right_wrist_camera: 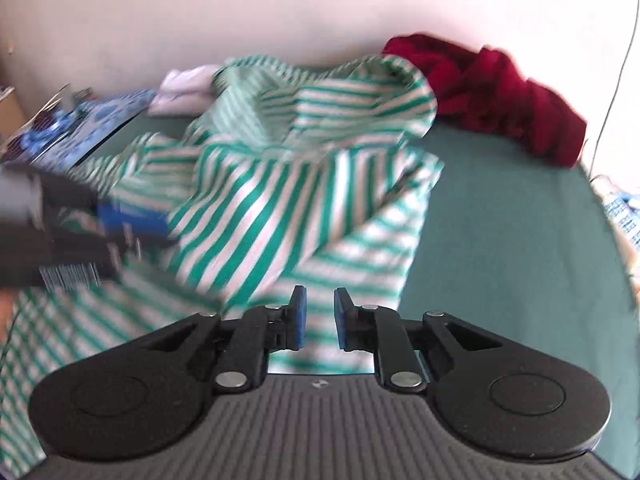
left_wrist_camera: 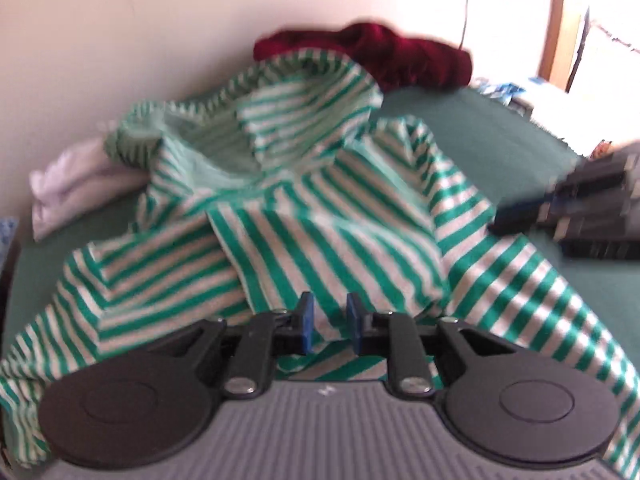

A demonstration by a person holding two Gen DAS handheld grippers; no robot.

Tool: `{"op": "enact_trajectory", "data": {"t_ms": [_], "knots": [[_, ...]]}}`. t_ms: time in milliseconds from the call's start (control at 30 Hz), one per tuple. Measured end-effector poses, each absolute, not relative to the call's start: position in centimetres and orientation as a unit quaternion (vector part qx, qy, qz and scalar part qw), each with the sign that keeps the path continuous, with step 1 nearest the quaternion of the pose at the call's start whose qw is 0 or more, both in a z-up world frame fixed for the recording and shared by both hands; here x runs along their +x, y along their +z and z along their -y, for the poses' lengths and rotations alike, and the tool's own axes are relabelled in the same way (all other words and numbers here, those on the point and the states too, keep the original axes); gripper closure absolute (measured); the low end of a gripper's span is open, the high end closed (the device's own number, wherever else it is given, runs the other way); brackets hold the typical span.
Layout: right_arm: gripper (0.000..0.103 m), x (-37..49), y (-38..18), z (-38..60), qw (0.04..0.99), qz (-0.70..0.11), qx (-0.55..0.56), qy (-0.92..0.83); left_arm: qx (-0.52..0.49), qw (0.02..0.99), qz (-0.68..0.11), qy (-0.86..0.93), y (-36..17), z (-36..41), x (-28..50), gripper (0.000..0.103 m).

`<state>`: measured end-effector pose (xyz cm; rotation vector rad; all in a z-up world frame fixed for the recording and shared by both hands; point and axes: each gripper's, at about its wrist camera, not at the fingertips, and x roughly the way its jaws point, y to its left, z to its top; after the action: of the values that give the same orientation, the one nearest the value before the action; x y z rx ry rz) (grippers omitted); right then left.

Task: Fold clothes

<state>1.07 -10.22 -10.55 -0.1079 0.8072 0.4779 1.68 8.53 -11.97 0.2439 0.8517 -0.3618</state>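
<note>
Presently, striped garment [left_wrist_camera: 304,200] lies crumpled before the maroon cloth [left_wrist_camera: 400,56]; left gripper [left_wrist_camera: 329,322] and right gripper [right_wrist_camera: 319,317] are held narrow-gapped, gripping nothing, seemingly for re-grasping.

two wrist views, close over the bed

each looks steeply down from the near edge toward the wall; both share the striped shirt [left_wrist_camera: 320,216] [right_wrist_camera: 280,200] and red garment [left_wrist_camera: 392,52] [right_wrist_camera: 500,96].

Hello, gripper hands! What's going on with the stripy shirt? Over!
Left gripper, right gripper: jaws slightly apart, no cloth pinched. Striped shirt rumpled on the green bed, not yet folded. Red garment, white cloth lie beyond it. Over.
</note>
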Motion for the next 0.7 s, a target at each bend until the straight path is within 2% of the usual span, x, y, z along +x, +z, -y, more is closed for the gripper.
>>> {"op": "enact_trajectory", "data": {"t_ms": [200, 333, 500, 567, 633, 700], "knots": [[0.087, 8.9, -11.7, 9.9, 0.882, -0.413, -0.031, 0.226, 0.102, 0.891, -0.412, -0.161, -12.6, -9.4, 1.4, 0.075], [0.092, 12.9, -13.3, 10.3, 0.893, -0.407, -0.033, 0.188, 0.104, 0.895, -0.411, -0.140, -12.7, -9.7, 1.4, 0.062], [0.093, 14.4, -13.0, 11.0, 0.906, -0.391, -0.034, 0.160, 0.093, 0.896, -0.416, -0.126, -12.6, -9.8, 1.5, 0.062], [0.088, 13.0, -12.2, 10.2, 0.911, -0.376, -0.052, 0.161, 0.092, 0.896, -0.416, -0.124, -12.5, -9.7, 1.6, 0.064], [0.087, 11.5, -12.1, 10.2, 0.894, -0.390, -0.014, 0.220, 0.096, 0.895, -0.418, -0.126, -12.5, -9.5, 1.8, 0.064], [0.088, 10.1, -12.7, 10.4, 0.894, -0.399, -0.023, 0.205, 0.100, 0.893, -0.418, -0.130, -12.6, -9.4, 2.1, 0.066]]}}
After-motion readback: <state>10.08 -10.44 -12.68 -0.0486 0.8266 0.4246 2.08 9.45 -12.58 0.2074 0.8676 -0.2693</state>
